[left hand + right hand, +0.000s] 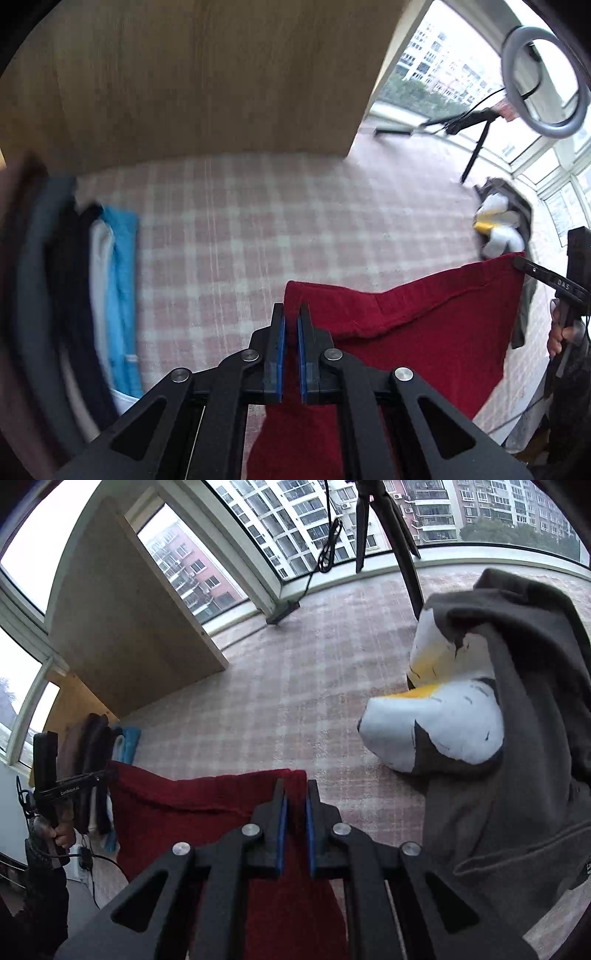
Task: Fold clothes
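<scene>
— Closest to the lens on the left side?

— Black linkage and blue pads of the left gripper (291, 314), clenched on one top corner of the red garment (424, 332); cloth runs between the pads and hangs below them.

— And the other side?

— Same picture: the right gripper (295, 794) is clamped on the garment's other top corner, the red cloth passing between its pads. From the left wrist view it shows at the far end of the garment's upper edge, with the person's hand (561, 332) on its handle.

— So where is the garment?

— Stretched between the two grippers, its upper edge sagging a little in the middle, held over the pink checked cover (295, 229).

— What lies beyond the garment?

— On the left gripper's side of it, a stack of folded clothes (92, 288) in grey, dark, white and blue, blurred in the left view. On the right gripper's side, a rumpled grey garment (517, 775) with white and yellow patches. Farther off than the garment, a wooden panel (207, 74) stands upright; past that, a tripod (388, 528), a ring light (543, 77) and windows (295, 528) facing apartment blocks.
</scene>
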Tool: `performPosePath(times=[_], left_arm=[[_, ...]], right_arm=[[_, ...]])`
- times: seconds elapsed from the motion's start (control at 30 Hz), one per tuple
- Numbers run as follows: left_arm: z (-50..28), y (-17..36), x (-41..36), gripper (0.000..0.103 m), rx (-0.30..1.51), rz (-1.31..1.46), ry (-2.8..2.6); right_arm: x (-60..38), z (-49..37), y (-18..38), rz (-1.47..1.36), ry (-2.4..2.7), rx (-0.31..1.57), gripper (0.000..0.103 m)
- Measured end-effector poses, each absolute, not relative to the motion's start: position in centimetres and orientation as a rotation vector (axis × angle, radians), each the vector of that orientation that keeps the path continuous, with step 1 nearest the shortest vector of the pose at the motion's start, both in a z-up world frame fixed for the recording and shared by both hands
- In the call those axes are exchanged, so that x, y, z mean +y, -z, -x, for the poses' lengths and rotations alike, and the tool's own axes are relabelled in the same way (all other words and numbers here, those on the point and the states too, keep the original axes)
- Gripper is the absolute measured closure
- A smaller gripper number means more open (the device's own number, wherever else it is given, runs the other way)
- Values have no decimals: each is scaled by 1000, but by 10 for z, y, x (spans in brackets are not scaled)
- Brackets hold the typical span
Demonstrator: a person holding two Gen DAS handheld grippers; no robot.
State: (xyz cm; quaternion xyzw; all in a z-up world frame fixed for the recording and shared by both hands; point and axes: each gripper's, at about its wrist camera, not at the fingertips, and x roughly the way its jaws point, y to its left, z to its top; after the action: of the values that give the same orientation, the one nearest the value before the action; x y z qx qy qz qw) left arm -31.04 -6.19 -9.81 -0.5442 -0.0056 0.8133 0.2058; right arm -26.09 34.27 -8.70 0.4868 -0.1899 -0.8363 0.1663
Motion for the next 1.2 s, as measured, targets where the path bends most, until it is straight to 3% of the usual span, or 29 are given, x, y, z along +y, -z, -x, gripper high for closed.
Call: performPosePath(times=[0.17,0.3,0.43,0.67,0.77,0.93,1.1,1.2], left_arm=[[285,-16,-81,98,25,1195,-2404],[252,-55,-91,98,30,1040,-2418],[217,-20,-80,98,138,1100,-2378],[153,132,-78,97,150,1537,-2124],[132,173,-81,95,188,1710,-2035],[122,153,-95,95,215,1699,-2063],[131,115,-67,89,250,1501,-2098],[139,126,-41,89,270,1471,-2058]], right_arm=[[355,241,-12,-1085,2464,-531,95],[357,217,-55,-956,2510,-468,95],[347,191,-30,-1043,2541,-379,95],[335,127,110,-1481,2401,-408,94],[340,105,151,-1673,2287,-458,91],[356,95,132,-1624,2322,-456,83],[352,119,110,-1504,2340,-453,82],[330,135,120,-1501,2294,-438,82]])
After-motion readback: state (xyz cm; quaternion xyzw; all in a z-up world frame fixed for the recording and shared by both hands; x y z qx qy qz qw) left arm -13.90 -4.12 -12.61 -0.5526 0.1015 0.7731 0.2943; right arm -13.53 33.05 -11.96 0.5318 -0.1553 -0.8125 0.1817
